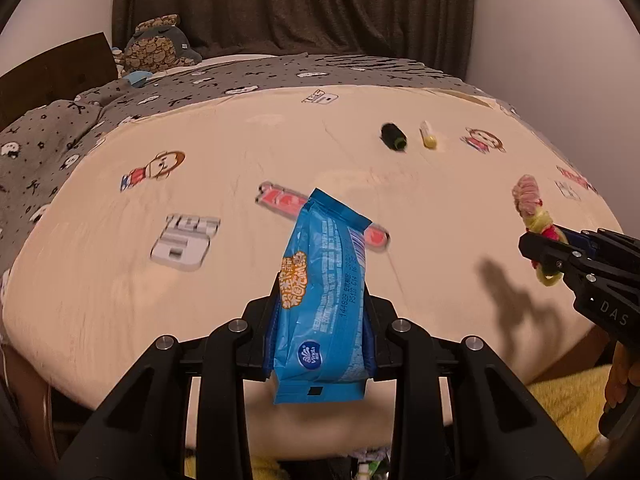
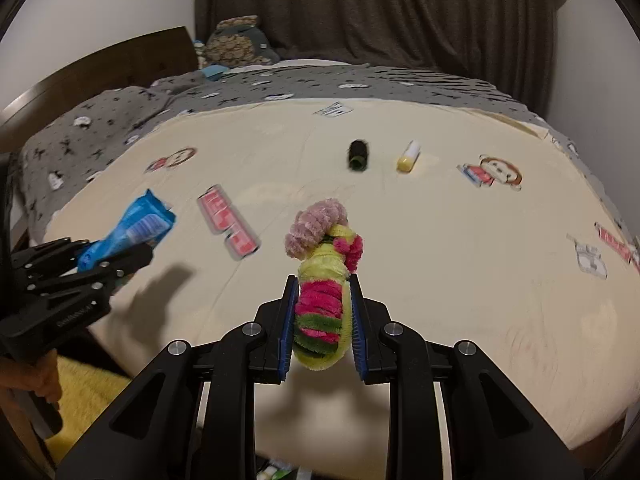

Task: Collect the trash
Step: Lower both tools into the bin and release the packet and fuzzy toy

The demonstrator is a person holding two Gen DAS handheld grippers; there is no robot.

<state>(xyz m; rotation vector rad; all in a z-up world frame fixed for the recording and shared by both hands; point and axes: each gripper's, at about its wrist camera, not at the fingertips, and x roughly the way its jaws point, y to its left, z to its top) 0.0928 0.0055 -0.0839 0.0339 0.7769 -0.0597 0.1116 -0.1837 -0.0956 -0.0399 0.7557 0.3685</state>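
Gripping a blue tissue pack (image 1: 320, 304), the left claw (image 1: 320, 320) shows its printed back; the right claw (image 2: 320, 312) pinches a fuzzy pink-green toy (image 2: 322, 280), whose stripes only the right view shows, a black spool (image 2: 357, 155) on the bed (image 2: 440, 280) at twelve o'clock.

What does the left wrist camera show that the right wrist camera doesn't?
Only the left wrist view shows the printed face of the blue packet clamped in the left gripper. Only the right wrist view shows the striped lower part of the fuzzy toy pinched in the right gripper. Both show the cream bedsheet, the black spool and the yellow tube lying on it.
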